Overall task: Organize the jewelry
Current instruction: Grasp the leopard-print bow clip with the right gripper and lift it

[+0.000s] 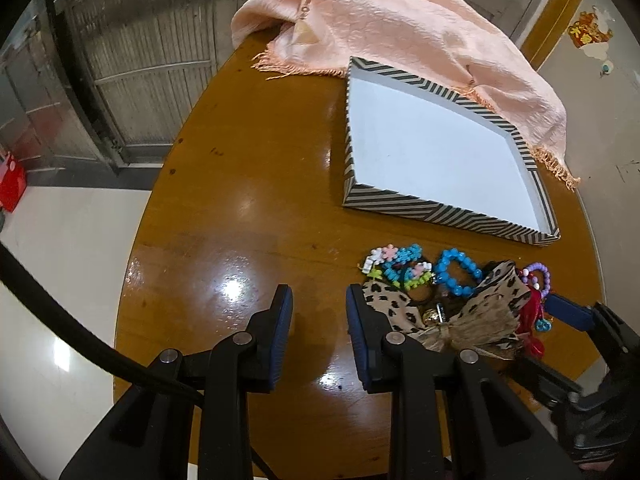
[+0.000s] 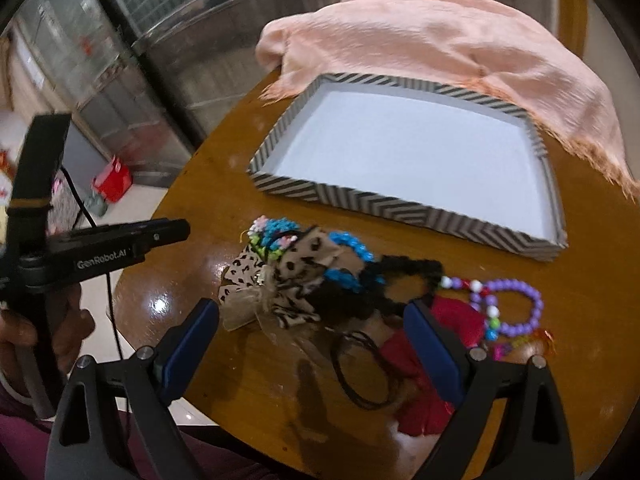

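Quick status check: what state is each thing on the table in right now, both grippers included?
striped tray: upright, open, nothing in it.
pink scarf: crumpled behind the tray, draped over its far rim.
jewelry pile: heaped on the table in front of the tray, none sorted yet.
leopard bow: lying on top of the pile.
purple bead bracelet: flat on the table at the pile's edge.
left gripper: open, empty.
right gripper: open wide over the pile, gripping nothing.

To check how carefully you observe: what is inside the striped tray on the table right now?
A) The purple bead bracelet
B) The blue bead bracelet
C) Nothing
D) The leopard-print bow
C: the striped tray shows only its bare white floor, while the jewelry pile lies on the table in front of it.
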Available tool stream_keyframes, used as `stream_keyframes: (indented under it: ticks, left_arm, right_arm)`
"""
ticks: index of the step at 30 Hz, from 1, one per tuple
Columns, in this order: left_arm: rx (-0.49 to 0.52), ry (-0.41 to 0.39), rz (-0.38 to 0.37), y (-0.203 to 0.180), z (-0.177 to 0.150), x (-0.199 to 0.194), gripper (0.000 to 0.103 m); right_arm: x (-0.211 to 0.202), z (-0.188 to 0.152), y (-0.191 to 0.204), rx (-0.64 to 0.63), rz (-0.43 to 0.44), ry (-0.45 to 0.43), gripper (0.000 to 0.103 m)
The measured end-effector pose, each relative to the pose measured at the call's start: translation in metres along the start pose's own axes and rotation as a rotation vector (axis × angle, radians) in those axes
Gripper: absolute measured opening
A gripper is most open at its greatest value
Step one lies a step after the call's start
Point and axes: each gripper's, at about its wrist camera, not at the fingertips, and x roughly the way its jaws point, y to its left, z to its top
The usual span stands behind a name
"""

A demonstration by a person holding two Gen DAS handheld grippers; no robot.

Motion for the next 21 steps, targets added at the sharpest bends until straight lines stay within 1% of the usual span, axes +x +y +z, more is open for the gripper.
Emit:
stream_keyframes:
  ticks: [1, 3, 4, 5, 6, 7, 8, 9, 12, 16, 18, 21]
  left_arm:
    - [-0.004, 0.002, -0.001, 0.001, 0.0, 0.0, 0.026]
    - [-0.009, 0.008, -0.004, 0.003, 0.0, 0.0, 0.026]
    - [-0.01, 0.008, -0.004, 0.003, -0.001, 0.0, 0.026]
    - [-0.01, 0.009, -0.004, 0.004, -0.001, 0.0, 0.026]
    - [-0.01, 0.01, -0.005, 0.004, 0.0, 0.0, 0.026]
    - [-0.009, 0.012, -0.007, 0.004, 0.0, 0.001, 0.026]
    - [-0.01, 0.016, -0.011, 0.004, 0.0, 0.003, 0.026]
    - [-0.012, 0.021, -0.013, 0.005, 0.0, 0.005, 0.026]
    - [-0.023, 0.041, -0.017, 0.006, 0.001, 0.012, 0.026]
    - [-0.034, 0.057, -0.023, 0.006, 0.004, 0.021, 0.026]
    - [-0.031, 0.062, -0.019, 0.005, 0.006, 0.025, 0.026]
    - [-0.031, 0.079, -0.031, 0.004, 0.008, 0.03, 0.026]
  right_arm:
    - [0.006, 0.002, 0.002, -0.008, 0.009, 0.012, 0.087]
    - [0.021, 0.004, 0.005, -0.012, 0.045, 0.046, 0.066]
    - [0.025, 0.004, 0.005, -0.009, 0.06, 0.054, 0.062]
    - [0.031, 0.003, 0.004, -0.001, 0.075, 0.064, 0.053]
    - [0.035, 0.002, 0.003, 0.008, 0.096, 0.072, 0.04]
    - [0.038, 0.002, 0.003, 0.014, 0.107, 0.076, 0.032]
    - [0.04, 0.0, 0.003, 0.019, 0.125, 0.078, 0.016]
    - [0.038, -0.001, 0.003, 0.02, 0.136, 0.071, 0.01]
    - [0.027, 0.004, 0.004, 0.007, 0.149, 0.04, 0.005]
    - [0.006, 0.016, -0.003, 0.037, 0.2, -0.009, 0.004]
    - [-0.006, 0.022, -0.006, 0.046, 0.214, -0.035, 0.004]
    - [-0.022, 0.033, -0.015, 0.067, 0.231, -0.071, 0.004]
